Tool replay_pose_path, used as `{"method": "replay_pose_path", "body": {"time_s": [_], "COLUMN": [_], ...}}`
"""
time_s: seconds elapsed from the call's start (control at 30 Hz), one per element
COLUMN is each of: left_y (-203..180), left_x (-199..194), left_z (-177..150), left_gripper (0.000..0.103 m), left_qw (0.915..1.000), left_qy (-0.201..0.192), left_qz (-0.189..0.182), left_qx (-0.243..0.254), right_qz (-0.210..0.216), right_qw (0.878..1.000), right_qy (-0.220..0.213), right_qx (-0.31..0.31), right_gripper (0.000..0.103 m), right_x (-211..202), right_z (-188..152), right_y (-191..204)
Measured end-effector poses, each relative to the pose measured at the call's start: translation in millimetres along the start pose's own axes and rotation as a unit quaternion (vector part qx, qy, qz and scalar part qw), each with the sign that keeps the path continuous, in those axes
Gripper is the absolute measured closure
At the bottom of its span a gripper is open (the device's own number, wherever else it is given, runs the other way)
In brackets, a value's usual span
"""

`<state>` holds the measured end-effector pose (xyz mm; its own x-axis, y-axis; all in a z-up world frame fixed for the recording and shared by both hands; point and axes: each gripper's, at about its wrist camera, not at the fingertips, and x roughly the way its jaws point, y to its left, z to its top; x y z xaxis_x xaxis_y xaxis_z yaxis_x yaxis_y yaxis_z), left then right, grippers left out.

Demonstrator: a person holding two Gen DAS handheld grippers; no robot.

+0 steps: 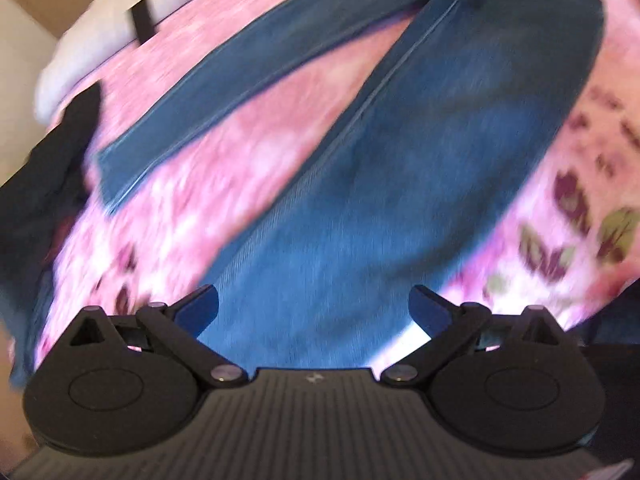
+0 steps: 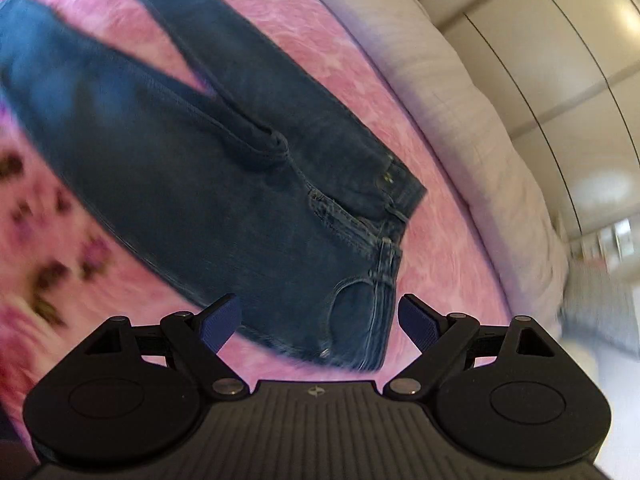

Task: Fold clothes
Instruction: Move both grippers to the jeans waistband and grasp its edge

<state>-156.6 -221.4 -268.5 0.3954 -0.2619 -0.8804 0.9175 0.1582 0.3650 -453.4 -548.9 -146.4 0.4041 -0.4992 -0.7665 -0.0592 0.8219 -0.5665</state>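
Note:
A pair of blue jeans [image 1: 440, 128] lies spread flat on a pink flowered bedspread [image 1: 248, 120], legs apart in a V. My left gripper [image 1: 314, 308] is open and empty, above the lower part of one leg. In the right wrist view the jeans [image 2: 200, 168] show their waistband and front pocket [image 2: 352, 312]. My right gripper [image 2: 320, 324] is open and empty, just above the waistband corner, with the pocket between its fingers. Both views are blurred by motion.
The pink bedspread [image 2: 432, 264] covers the bed. A white pillow or duvet [image 2: 460, 92] runs along its far side, also in the left wrist view [image 1: 96, 36]. Dark clothing [image 1: 36, 200] lies at the left. Pale wardrobe doors [image 2: 560, 60] stand behind.

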Motion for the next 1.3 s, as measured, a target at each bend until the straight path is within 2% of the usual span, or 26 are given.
{"method": "replay_pose_path", "body": {"time_s": [0.1, 0.23, 0.33, 0.47, 0.53, 0.6, 0.63, 0.7, 0.8, 0.83, 0.93, 1.07, 1.1, 1.13, 1.17, 1.3], "left_y": [-27.6, -61.3, -83.4, -91.7, -93.2, -91.2, -86.3, -70.7, -54.8, -54.2, -55.4, -56.9, -57.3, -57.2, -55.4, -49.7], "left_x": [-1.4, 13.6, 30.0, 49.5, 55.1, 58.0, 60.7, 66.6, 69.3, 69.2, 72.1, 75.9, 76.8, 78.3, 80.8, 86.6], "left_z": [-17.5, -27.0, -29.7, -23.4, -24.5, -31.9, -36.6, -44.2, -49.0, -48.2, -46.7, -44.8, -44.3, -43.5, -41.7, -35.0], "left_gripper": [0.012, 0.017, 0.024, 0.025, 0.025, 0.027, 0.033, 0.041, 0.043, 0.045, 0.048, 0.048, 0.050, 0.062, 0.066, 0.072], "left_qw": [0.9985, 0.9937, 0.9858, 0.9808, 0.9741, 0.9628, 0.9584, 0.9617, 0.9694, 0.9698, 0.9663, 0.9613, 0.9600, 0.9582, 0.9555, 0.9536], "left_qy": [0.013, 0.017, 0.003, -0.022, -0.035, -0.044, -0.038, -0.014, 0.006, 0.008, 0.009, 0.009, 0.010, 0.010, 0.012, 0.019], "left_qz": [0.050, 0.076, 0.103, 0.138, 0.159, 0.187, 0.203, 0.216, 0.214, 0.214, 0.224, 0.238, 0.241, 0.247, 0.258, 0.265], "left_qx": [0.014, 0.081, 0.133, 0.136, 0.157, 0.190, 0.197, 0.169, 0.119, 0.116, 0.126, 0.139, 0.142, 0.145, 0.143, 0.141], "right_qz": [0.009, 0.019, 0.032, 0.032, 0.033, 0.032, 0.031, 0.028, 0.023, 0.019, 0.009, -0.040, -0.052, -0.063, -0.074, -0.109], "right_qw": [0.999, 0.995, 0.993, 0.993, 0.991, 0.989, 0.988, 0.986, 0.982, 0.980, 0.972, 0.966, 0.964, 0.961, 0.958, 0.947], "right_qy": [-0.019, -0.032, -0.027, -0.036, -0.049, -0.065, -0.069, -0.078, -0.092, -0.095, -0.114, -0.122, -0.125, -0.131, -0.137, -0.154], "right_qx": [-0.035, -0.093, -0.112, -0.108, -0.118, -0.131, -0.136, -0.146, -0.160, -0.172, -0.206, -0.226, -0.229, -0.234, -0.239, -0.258], "right_gripper": [0.017, 0.021, 0.021, 0.021, 0.021, 0.021, 0.021, 0.021, 0.021, 0.021, 0.021, 0.022, 0.022, 0.025, 0.026, 0.030], "right_x": [38.8, 79.2, 104.5, 120.4, 124.3, 128.7, 131.8, 138.1, 142.8, 143.1, 143.6, 165.1, 172.3, 179.0, 185.7, 205.7], "right_z": [-27.2, -49.9, -57.0, -50.7, -49.1, -48.7, -52.5, -60.2, -83.2, -93.6, -124.4, -143.3, -145.1, -145.2, -145.2, -142.8], "right_y": [-9.3, -10.1, -6.0, 8.5, 20.4, 33.0, 38.4, 49.1, 57.1, 59.0, 57.8, 40.6, 37.0, 34.5, 32.0, 26.6]}}
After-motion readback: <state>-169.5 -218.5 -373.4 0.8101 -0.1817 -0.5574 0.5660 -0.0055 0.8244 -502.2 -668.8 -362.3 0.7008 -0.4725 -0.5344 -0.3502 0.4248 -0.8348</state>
